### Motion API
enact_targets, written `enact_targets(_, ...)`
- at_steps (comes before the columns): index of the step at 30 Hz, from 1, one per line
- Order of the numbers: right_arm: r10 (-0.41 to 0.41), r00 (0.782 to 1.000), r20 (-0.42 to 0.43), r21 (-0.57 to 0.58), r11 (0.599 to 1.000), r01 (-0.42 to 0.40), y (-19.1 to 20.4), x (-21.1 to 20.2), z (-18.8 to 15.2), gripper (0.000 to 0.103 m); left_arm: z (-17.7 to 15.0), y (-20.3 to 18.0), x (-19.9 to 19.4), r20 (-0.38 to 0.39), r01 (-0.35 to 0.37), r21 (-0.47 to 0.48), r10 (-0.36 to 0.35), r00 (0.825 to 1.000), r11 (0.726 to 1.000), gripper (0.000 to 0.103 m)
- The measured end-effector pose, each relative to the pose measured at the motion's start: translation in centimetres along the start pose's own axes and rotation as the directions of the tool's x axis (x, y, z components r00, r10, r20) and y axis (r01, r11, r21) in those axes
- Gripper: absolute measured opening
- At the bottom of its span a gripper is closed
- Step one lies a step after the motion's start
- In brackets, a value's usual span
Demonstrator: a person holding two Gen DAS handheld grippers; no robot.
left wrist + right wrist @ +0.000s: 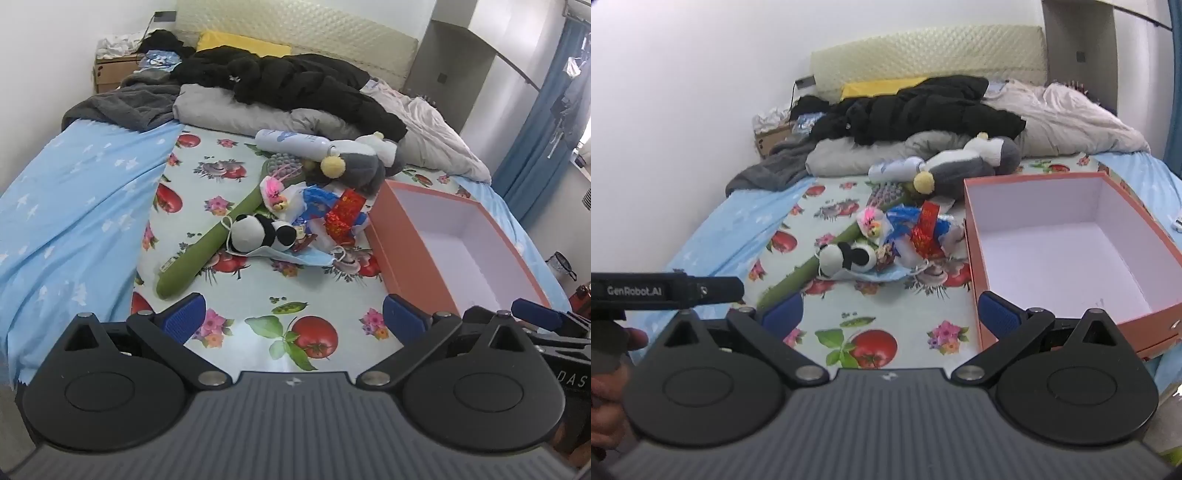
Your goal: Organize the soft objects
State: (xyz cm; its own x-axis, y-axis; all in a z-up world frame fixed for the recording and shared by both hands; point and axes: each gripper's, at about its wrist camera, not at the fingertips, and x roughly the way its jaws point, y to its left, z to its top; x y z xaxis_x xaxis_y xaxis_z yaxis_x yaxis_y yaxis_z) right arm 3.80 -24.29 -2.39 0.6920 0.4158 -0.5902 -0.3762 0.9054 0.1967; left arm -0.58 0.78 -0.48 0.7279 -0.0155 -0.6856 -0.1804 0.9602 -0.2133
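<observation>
Both grippers tilted downward, fingers (183,317) spread

left wrist: low, angled down along bed (110,206) | right wrist: same | shared: box (975,236)

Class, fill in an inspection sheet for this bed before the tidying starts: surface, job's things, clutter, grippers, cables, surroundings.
Surface: bed sheet printed with fruit and flowers.
Job's things: panda toy on a face mask; grey plush toy; empty orange box.
Clutter: green massage stick, white bottle, red packet, black coat.
Grippers: left hand-held gripper and right hand-held gripper open, holding nothing.
Cables: dark cable on the wall.
Surroundings: blue curtain, headboard.
</observation>
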Motion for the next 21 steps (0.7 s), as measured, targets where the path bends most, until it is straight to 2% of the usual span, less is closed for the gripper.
enact_targets(3, 0.000, 1.000, 0.008, -0.020, 1.000, 0.001, 0.2, -0.2, -0.1, 0.103, -0.3, 0.5, -0.1, -0.001, -0.001, -0.028, 0.001, 1.000, 1.000, 0.103)
enact_targets(7, 0.001, 1.000, 0.006, -0.002, 1.000, -0.001, 0.0, -0.5, -0.3, 0.103, -0.6, 0.4, -0.3, 0.003, -0.015, -0.012, 0.015, 1.000, 1.000, 0.103)
enact_targets(21, -0.014, 1.000, -0.012, -0.017, 1.000, 0.014, 0.3, -0.7, -0.8, 0.103, -1.5, 0.3, -0.6, -0.006, 0.009, -0.026, -0.009, 1.000, 1.000, 0.103)
